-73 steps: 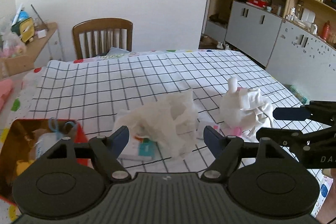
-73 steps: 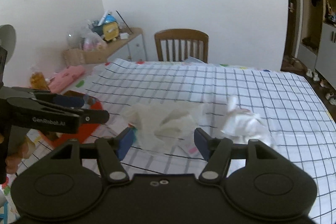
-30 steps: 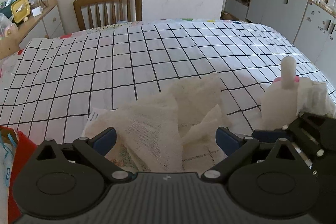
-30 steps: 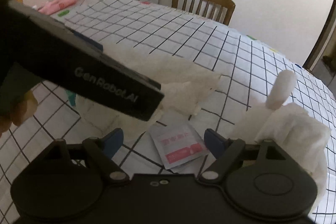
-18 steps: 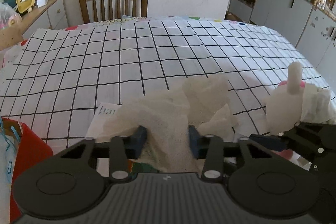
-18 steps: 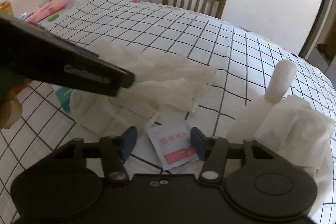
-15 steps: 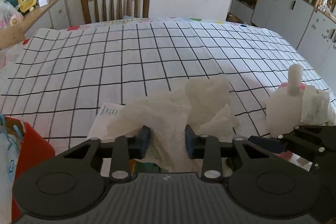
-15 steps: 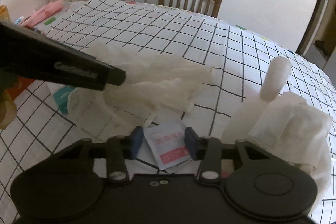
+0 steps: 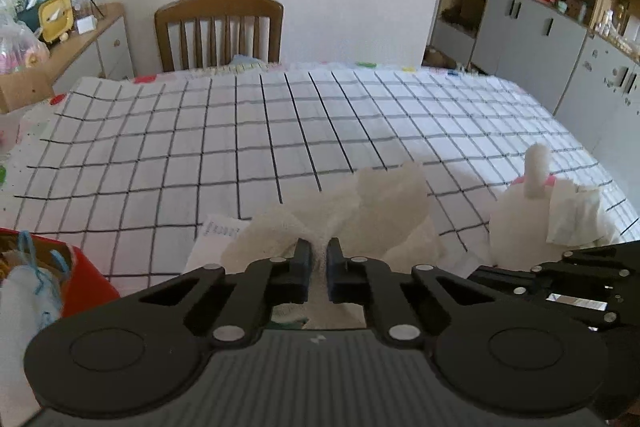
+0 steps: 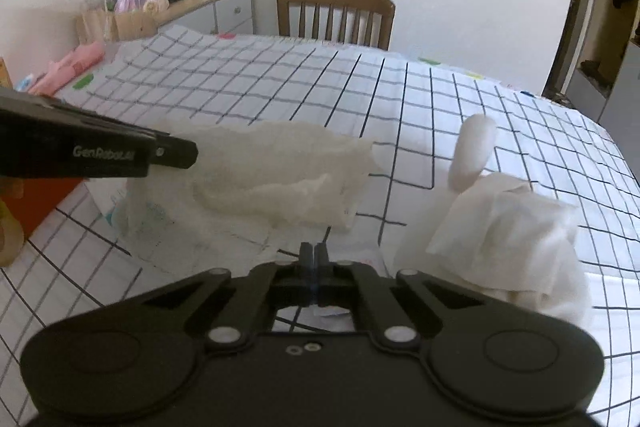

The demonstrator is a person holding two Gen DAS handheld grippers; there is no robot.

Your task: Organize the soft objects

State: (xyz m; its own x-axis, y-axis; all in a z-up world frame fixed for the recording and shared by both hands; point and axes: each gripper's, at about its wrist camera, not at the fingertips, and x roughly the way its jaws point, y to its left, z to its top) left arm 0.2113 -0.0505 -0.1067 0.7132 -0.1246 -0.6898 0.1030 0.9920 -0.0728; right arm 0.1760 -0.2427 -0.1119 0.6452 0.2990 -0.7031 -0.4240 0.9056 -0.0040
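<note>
A second ago both my claws stood wide open; now both have closed. In the lower middle of the left wrist view, my left gripper [image 9: 317,263] has pinched a fold of the crumpled white gauze cloth [image 9: 384,203], its blue pads pressing the fabric from either side, and the cloth bunches up just beyond them. In the right wrist view my right gripper [image 10: 314,259] sits low at centre with its fingers together; a corner of the small white-and-pink sachet [image 10: 330,311] shows just under them, but I cannot tell whether it is caught. To the right of that lies the heap of folded white tissues [image 10: 504,243] against the white plastic bottle [image 10: 472,151]. At the lower left of the left wrist view is the red box [image 9: 86,279]. All of it rests on the white tablecloth with a black grid [image 9: 240,131]. Beyond the far edge, at the upper middle, stands a brown wooden chair [image 9: 219,31].
</note>
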